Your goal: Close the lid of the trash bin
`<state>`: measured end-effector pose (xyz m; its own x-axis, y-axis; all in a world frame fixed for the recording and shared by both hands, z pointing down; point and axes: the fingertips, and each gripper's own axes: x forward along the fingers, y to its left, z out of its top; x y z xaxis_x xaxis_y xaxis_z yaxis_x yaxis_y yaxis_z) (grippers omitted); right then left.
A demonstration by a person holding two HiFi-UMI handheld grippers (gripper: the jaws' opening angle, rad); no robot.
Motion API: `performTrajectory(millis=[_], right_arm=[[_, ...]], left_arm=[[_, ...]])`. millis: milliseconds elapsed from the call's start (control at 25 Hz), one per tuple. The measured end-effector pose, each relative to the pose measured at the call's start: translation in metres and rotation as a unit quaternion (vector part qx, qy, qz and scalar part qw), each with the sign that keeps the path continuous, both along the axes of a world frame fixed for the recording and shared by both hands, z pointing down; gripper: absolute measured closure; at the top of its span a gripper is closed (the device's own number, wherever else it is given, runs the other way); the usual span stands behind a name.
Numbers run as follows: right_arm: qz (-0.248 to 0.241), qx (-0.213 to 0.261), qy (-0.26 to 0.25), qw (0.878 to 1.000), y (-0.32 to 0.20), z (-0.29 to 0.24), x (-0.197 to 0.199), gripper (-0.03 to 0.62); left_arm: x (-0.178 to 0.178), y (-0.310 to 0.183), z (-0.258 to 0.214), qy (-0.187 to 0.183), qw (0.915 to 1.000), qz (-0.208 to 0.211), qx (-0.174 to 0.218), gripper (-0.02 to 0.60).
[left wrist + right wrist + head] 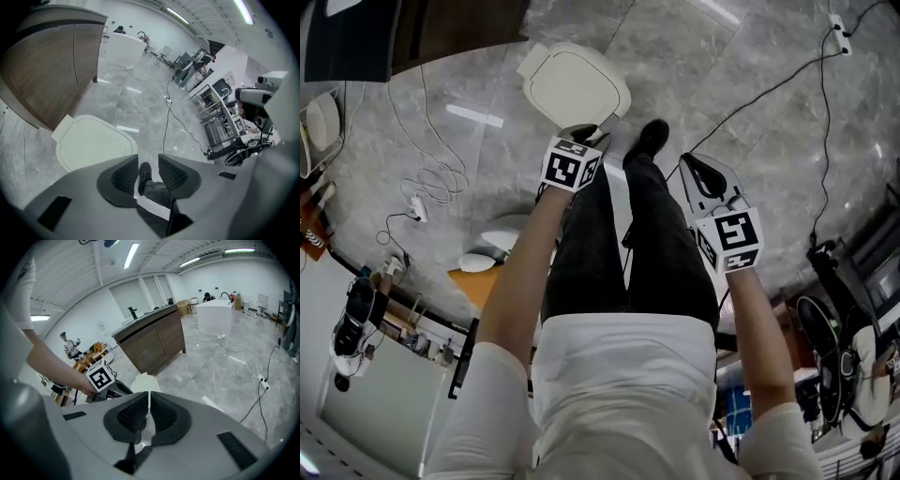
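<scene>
The trash bin [575, 86] stands on the grey marble floor with its cream lid lying flat down on it; I also see the bin [93, 143] from the left gripper view and the bin [145, 382] partly hidden behind the right jaws. My left gripper [584, 134] hovers just in front of the bin's near edge, apart from it. Its jaws stand open in the left gripper [148, 171] view, with only a shoe on the floor showing through the gap. My right gripper [689, 161] hangs farther right, away from the bin. The right gripper [149, 404] has its pads close together on nothing.
The person's dark trouser leg and black shoe [649, 141] stand right beside the bin. Loose cables [431, 178] lie on the floor at left, and a power strip [839, 33] with a long cable at far right. A wooden counter [51, 70] rises behind the bin.
</scene>
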<state>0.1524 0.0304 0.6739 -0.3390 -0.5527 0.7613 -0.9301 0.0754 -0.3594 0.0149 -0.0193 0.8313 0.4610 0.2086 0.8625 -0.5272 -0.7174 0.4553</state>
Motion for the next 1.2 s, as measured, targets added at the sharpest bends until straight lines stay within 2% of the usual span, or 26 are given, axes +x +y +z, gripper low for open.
performTrajectory(millis=[600,880,1200], right_arm=[[-0.067,0.045,0.03,0.996,0.003,-0.085,0.013,0.56],[-0.096,0.066,0.036,0.993,-0.008,-0.118,0.021,0.56],[-0.17,0.089,0.039,0.981,-0.023,-0.136,-0.017,0.56]], left_arm=[[-0.004,-0.016,-0.148,0.042,0.9952,-0.051,0.072,0.497],[-0.016,-0.022,-0.206,0.068,0.9837,-0.111,0.124,0.531],[-0.053,-0.023,-0.264,0.097,0.9658,-0.166,0.173,0.558]])
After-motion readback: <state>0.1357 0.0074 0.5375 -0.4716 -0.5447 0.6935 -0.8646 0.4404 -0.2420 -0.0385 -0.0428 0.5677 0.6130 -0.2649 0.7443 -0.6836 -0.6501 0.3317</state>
